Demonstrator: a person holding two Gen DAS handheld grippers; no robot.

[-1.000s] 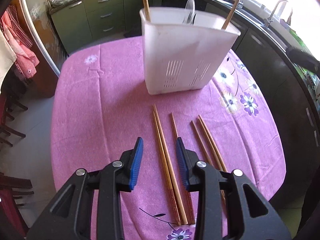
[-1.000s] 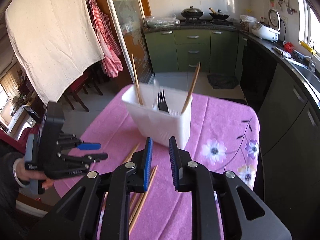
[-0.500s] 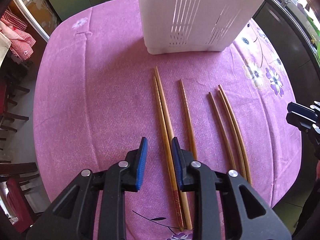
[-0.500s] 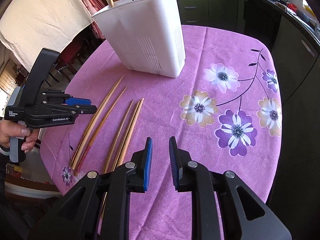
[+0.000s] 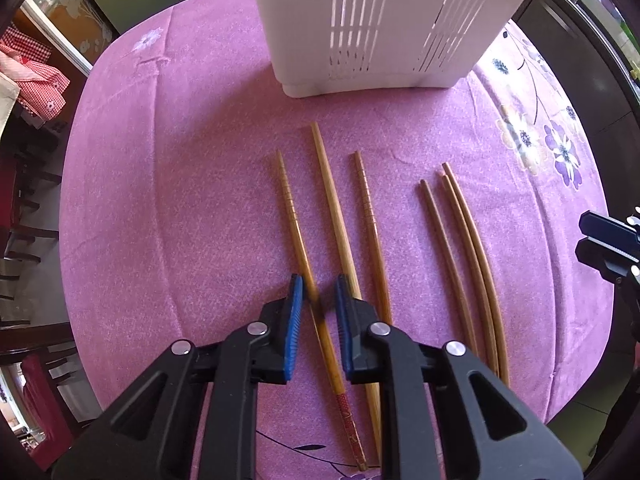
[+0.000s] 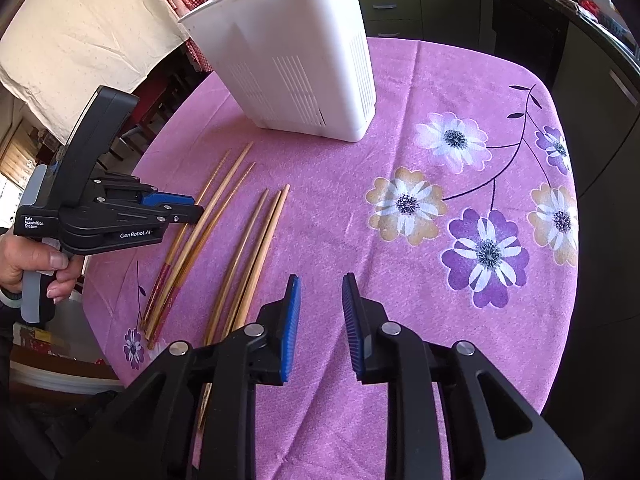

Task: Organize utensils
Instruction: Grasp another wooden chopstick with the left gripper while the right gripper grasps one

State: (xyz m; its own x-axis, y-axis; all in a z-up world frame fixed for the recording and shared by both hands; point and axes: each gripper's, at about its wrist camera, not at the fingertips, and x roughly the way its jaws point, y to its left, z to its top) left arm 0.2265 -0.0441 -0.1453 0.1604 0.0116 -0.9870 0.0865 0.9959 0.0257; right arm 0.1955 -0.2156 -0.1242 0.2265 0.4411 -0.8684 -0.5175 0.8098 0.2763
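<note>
Chopstick (image 5: 298,236) lies between the closing left gripper (image 5: 318,292), jaws not yet pressing; right gripper (image 6: 320,292) slightly apart, empty.

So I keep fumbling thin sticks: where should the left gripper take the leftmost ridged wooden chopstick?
Grip the leftmost ridged wooden chopstick on its plain shaft behind the ridges, coming straight down with the left gripper, fingers astride. It lies flat on the purple tablecloth, with a gap to its neighbour.

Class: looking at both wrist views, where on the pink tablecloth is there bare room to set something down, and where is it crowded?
Bare cloth lies left of the chopsticks out to the table edge, and on the flowered stretch right of them, beside the white utensil holder. The middle is crowded: six chopsticks lie in front of the holder, the left gripper over them.
</note>
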